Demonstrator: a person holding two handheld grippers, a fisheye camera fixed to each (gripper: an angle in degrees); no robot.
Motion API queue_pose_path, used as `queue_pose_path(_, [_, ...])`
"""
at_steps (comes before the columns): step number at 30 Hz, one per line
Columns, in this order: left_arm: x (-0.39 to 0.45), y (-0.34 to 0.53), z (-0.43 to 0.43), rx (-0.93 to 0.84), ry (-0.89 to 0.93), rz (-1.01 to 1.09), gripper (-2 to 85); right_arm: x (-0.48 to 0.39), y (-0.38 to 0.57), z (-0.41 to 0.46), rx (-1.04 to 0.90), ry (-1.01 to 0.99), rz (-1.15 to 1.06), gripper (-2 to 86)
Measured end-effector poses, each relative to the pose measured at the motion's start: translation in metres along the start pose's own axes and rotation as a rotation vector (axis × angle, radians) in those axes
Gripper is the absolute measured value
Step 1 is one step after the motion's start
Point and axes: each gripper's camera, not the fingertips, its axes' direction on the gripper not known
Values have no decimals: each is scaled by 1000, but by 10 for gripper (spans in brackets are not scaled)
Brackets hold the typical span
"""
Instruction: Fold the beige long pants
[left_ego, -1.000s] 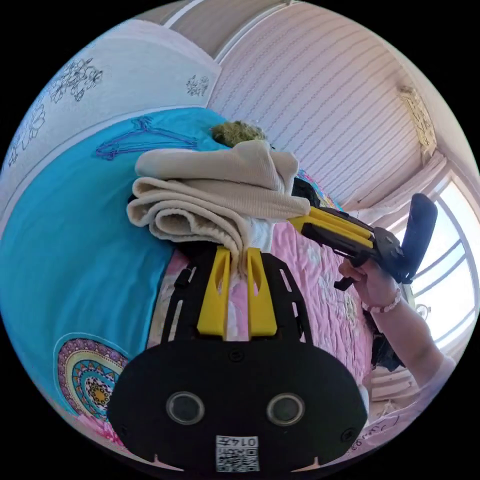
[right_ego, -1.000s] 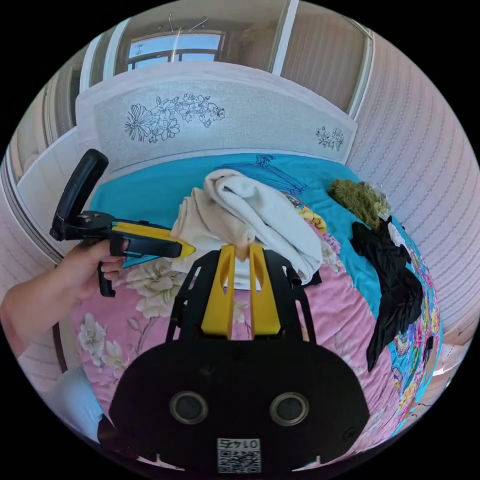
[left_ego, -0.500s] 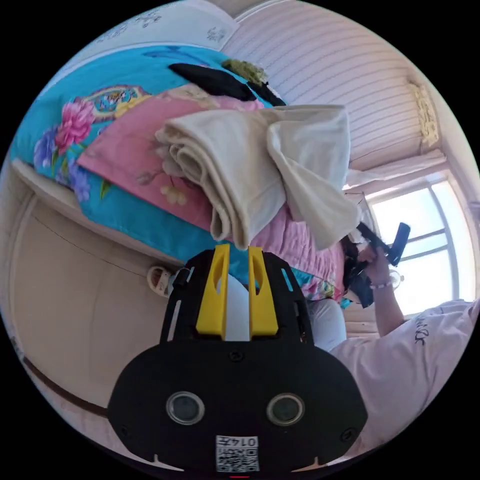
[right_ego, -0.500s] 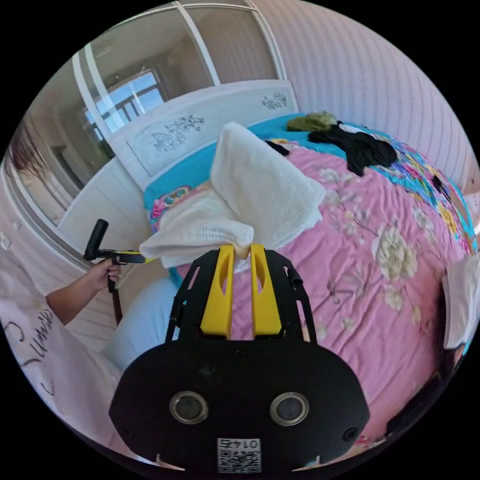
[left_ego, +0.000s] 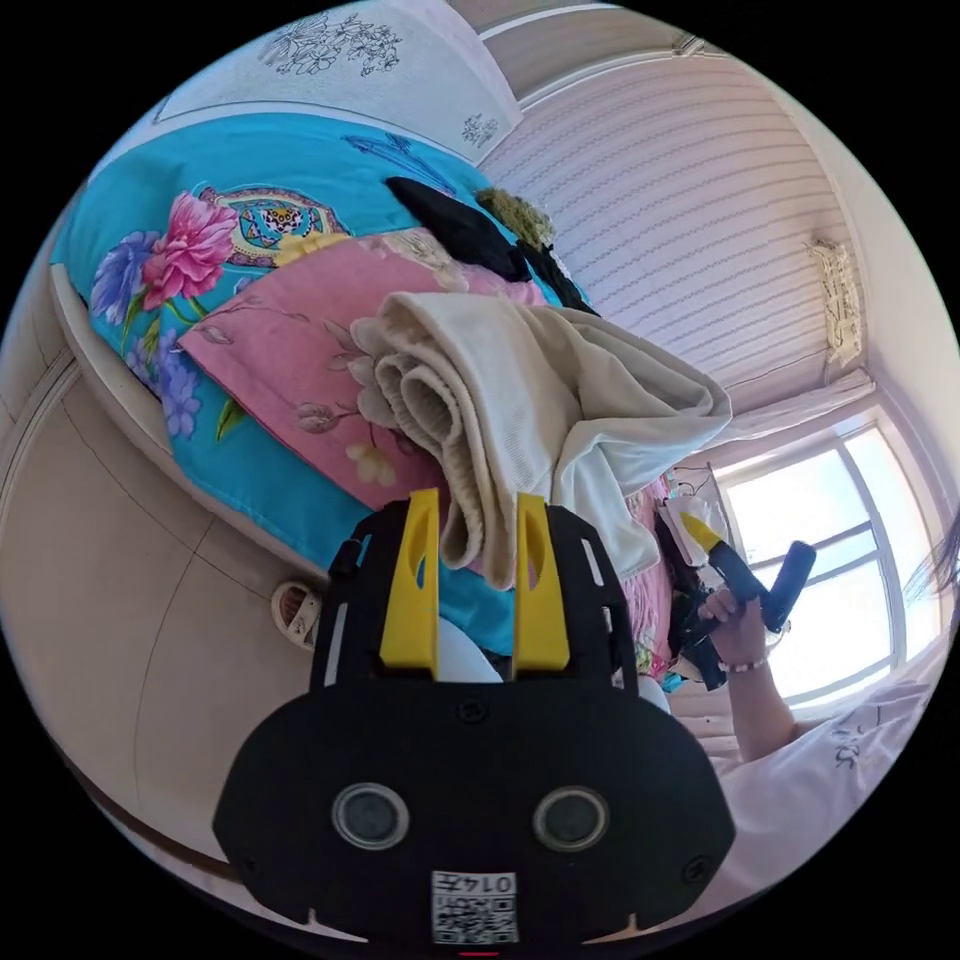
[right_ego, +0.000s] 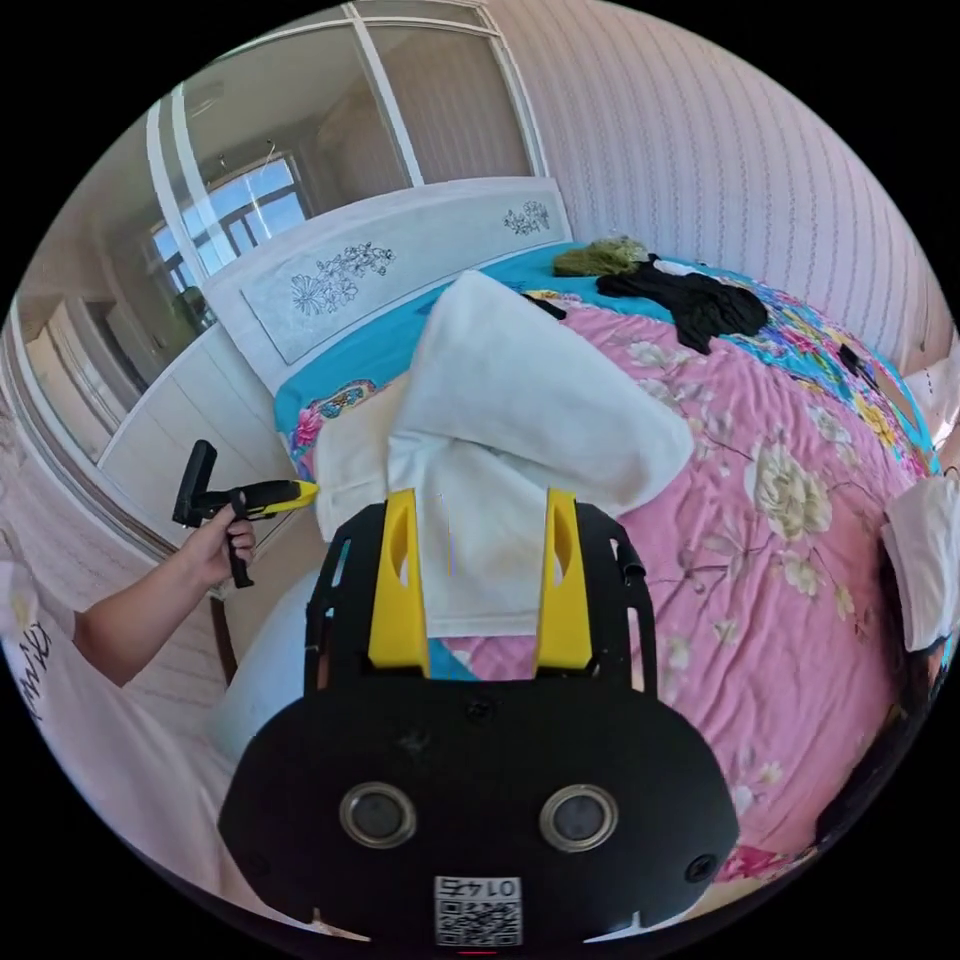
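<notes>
The beige long pants (right_ego: 520, 420) lie as a folded bundle on the pink flowered quilt (right_ego: 790, 500), near the bed's corner. My right gripper (right_ego: 480, 495) stands open just in front of them, its jaws wide apart and off the cloth. In the left gripper view the rolled end of the pants (left_ego: 480, 400) faces me. My left gripper (left_ego: 478, 497) is open, with the bundle's hanging edge loose between its jaws. A hand holds the left gripper (right_ego: 255, 497) at the pants' far side. A hand also holds the right gripper (left_ego: 735, 572).
A black garment (right_ego: 700, 300) and a green furry item (right_ego: 598, 258) lie near the white headboard (right_ego: 380, 270). A folded white piece (right_ego: 925, 560) sits at the quilt's right edge. The turquoise sheet (left_ego: 200, 180) covers the bed's head end, with bare floor (left_ego: 120, 600) below.
Both grippers were shut on the bundle and are now open. The bundle came down from the bed's head end to the quilt's near corner and rests there.
</notes>
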Motion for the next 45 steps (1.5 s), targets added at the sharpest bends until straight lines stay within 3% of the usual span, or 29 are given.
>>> queue_pose_path(2, [-2,7,2,-13,7,-15,112,-44,2,25,-37,-136,-138,178])
queue_pose_path(5, [-10,21,-4,12,4,-51,117,-107,9,66,-109,-56,-387,217])
queue_pose_path(10, [-17,38,-25,42,-73,-64,119,-138,27,120,-230,5,-362,244])
queue_pose_path(12, [-20,43,-34,68,-60,-83,120,-139,40,133,-283,66,-412,230])
queue_pose_path(16, [-16,46,-41,96,-45,-84,125,-128,60,116,-308,90,-471,91])
queue_pose_path(18, [-8,46,-41,111,-14,-73,134,-119,66,99,-295,126,-459,69])
queue_pose_path(22, [7,36,-23,71,50,-12,151,-70,77,25,-157,113,-240,60])
queue_pose_path(24, [16,23,5,-94,-24,-2,127,-42,88,-12,-111,75,-126,58])
queue_pose_path(28, [28,17,14,-200,-155,-3,71,11,120,-109,25,35,52,54])
queue_pose_path(31, [54,13,-15,-119,-103,78,34,43,145,-190,167,91,137,48])
queue_pose_path(36, [138,23,-82,58,-117,435,23,88,191,-316,406,241,282,36])
queue_pose_path(40, [124,64,-83,16,-228,480,39,115,235,-358,364,371,383,34])
queue_pose_path(43, [60,99,-50,-181,-223,246,51,143,266,-339,182,455,516,35])
queue_pose_path(45, [28,129,-54,-174,-167,101,48,154,282,-320,60,477,592,33])
